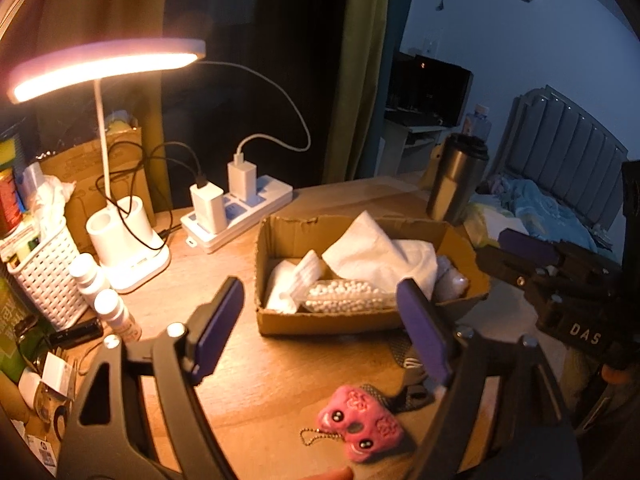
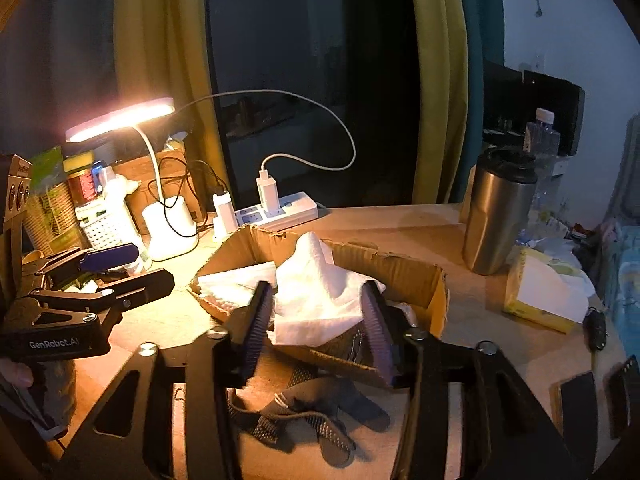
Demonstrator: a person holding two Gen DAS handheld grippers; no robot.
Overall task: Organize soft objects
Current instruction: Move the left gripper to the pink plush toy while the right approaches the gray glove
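Observation:
A cardboard box [image 1: 280, 322] [image 2: 404, 270] stands mid-table holding white tissues [image 1: 376, 256] [image 2: 316, 296], a bag of white beads [image 1: 348, 300] and other soft pieces. A pink squishy toy [image 1: 360, 424] with a ball chain lies on the table in front of the box, below my left gripper [image 1: 324, 332], which is open and empty above the table. A grey mesh glove [image 2: 308, 412] [image 1: 404, 392] lies in front of the box, just under my right gripper [image 2: 316, 332], which is open and empty at the box's near wall.
A lit desk lamp [image 1: 100, 68] with white base, power strip [image 1: 240, 216] with chargers, white basket [image 1: 44, 276] and small bottles [image 1: 100, 292] crowd the left. A steel tumbler [image 2: 500, 220] and yellow tissue pack [image 2: 540, 296] stand right. A key fob [image 2: 596, 328] lies near the right edge.

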